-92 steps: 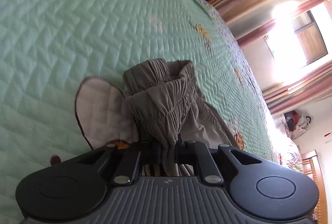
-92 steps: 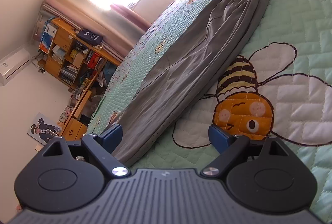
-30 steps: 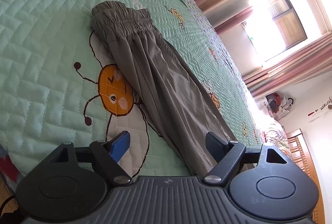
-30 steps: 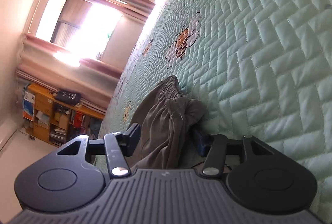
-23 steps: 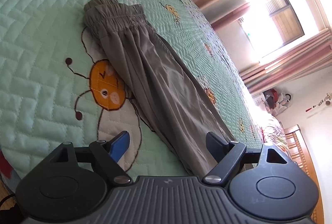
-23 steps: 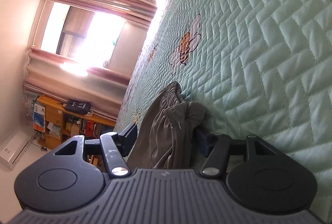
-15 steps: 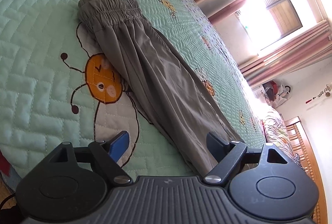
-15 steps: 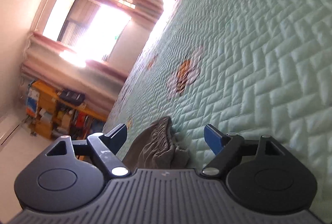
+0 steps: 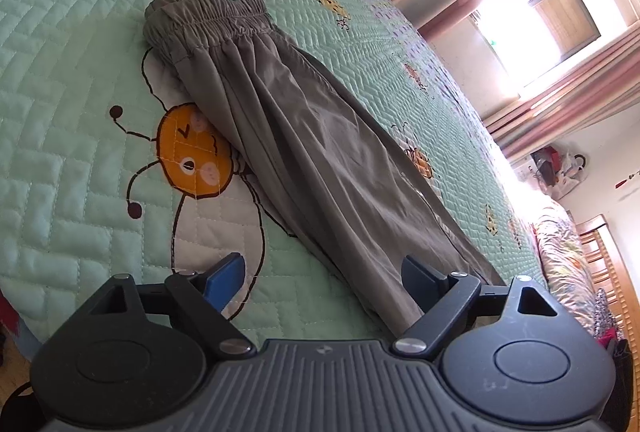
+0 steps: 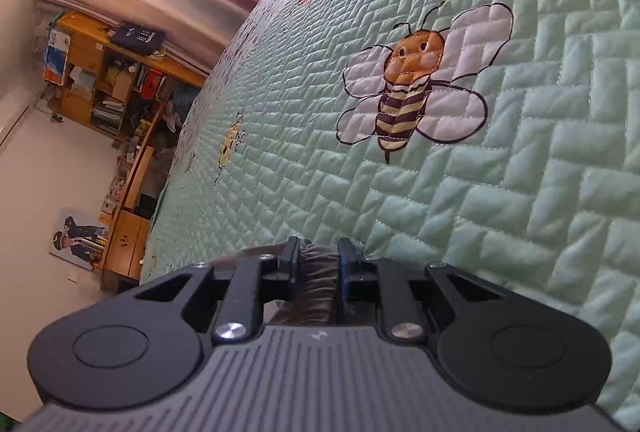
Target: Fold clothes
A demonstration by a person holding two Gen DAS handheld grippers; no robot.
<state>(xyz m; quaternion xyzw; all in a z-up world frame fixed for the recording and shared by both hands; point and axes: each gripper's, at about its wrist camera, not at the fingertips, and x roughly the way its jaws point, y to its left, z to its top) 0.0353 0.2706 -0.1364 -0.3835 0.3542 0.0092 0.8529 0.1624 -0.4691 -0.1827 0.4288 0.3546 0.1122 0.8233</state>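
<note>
The grey trousers [image 9: 304, 136] lie in a long narrow strip, apparently already halved leg on leg, running from the elastic waistband [image 9: 208, 14] at the upper left of my left wrist view down to the lower right, where the hem end disappears behind the gripper body. I judge the lengthwise fold done; the crosswise folds, bringing hem to waistband, are still left.

My left gripper [image 9: 320, 278] has its fingers spread wide, straddling the lower stretch of the legs without pressing on them, and they are opening a little further. My right gripper [image 10: 318, 258] has its fingers narrow and closing on a gathered bunch of grey fabric at the bottom centre of its view; the pads look pressed against it, so I read this as the grab for the next fold. Which end it is I cannot tell.

The trousers rest on a mint-green quilted bedspread [image 9: 60, 32] stitched with cartoon bees [image 10: 416, 88], one half covered by the cloth. Beyond the bed are a bright window with pink curtains [image 9: 560, 24] at the upper right and cluttered wooden shelves [image 10: 100, 80] at the left of the right wrist view.
</note>
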